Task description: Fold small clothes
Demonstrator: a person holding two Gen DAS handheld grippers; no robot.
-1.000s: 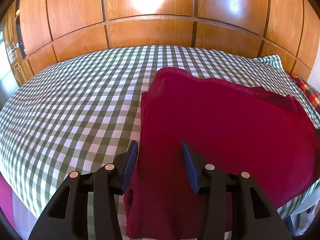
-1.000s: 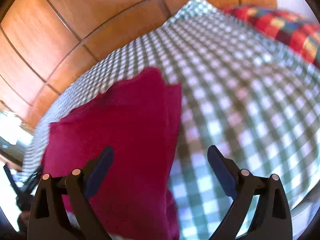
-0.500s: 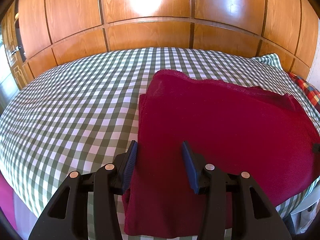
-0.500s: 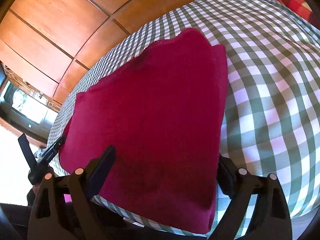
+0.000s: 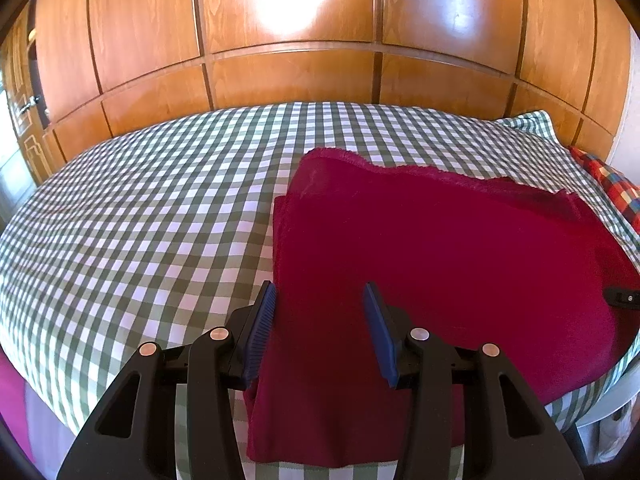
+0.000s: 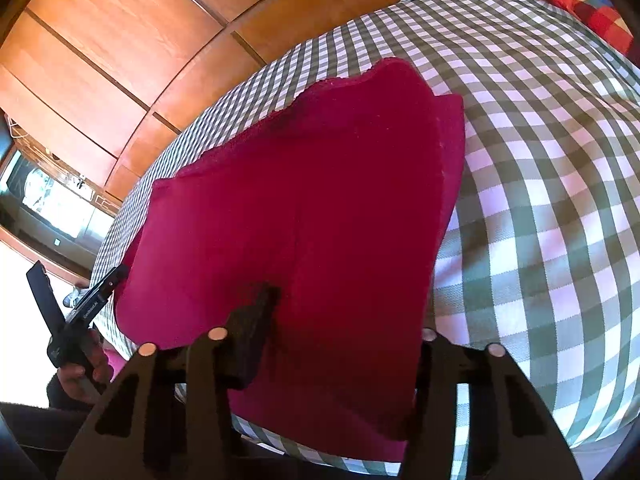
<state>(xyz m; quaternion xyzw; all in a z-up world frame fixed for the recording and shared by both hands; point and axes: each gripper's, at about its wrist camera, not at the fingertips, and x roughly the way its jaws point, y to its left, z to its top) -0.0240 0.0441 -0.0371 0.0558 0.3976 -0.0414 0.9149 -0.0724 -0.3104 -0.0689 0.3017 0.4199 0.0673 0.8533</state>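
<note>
A soft, dark red fleece cloth [image 5: 440, 264], already doubled, is lying on the green-and-white checked bed [image 5: 140, 232], its near edge draping over the bed's near edge. The left gripper [image 5: 320, 320] is hovering half open above the cloth's near left corner, pads clear of it. The right gripper [image 6: 344, 320] has just been closing around the near right corner; whether its pads are gripping is unclear. Light, limp and clingy, the cloth is likely best taken at both near corners.

surface: bed [image 5: 140, 220], green-white checked sheet | on it: folded crimson cloth [image 5: 440, 260]; plaid pillow [image 5: 612, 188] at far corner
</note>
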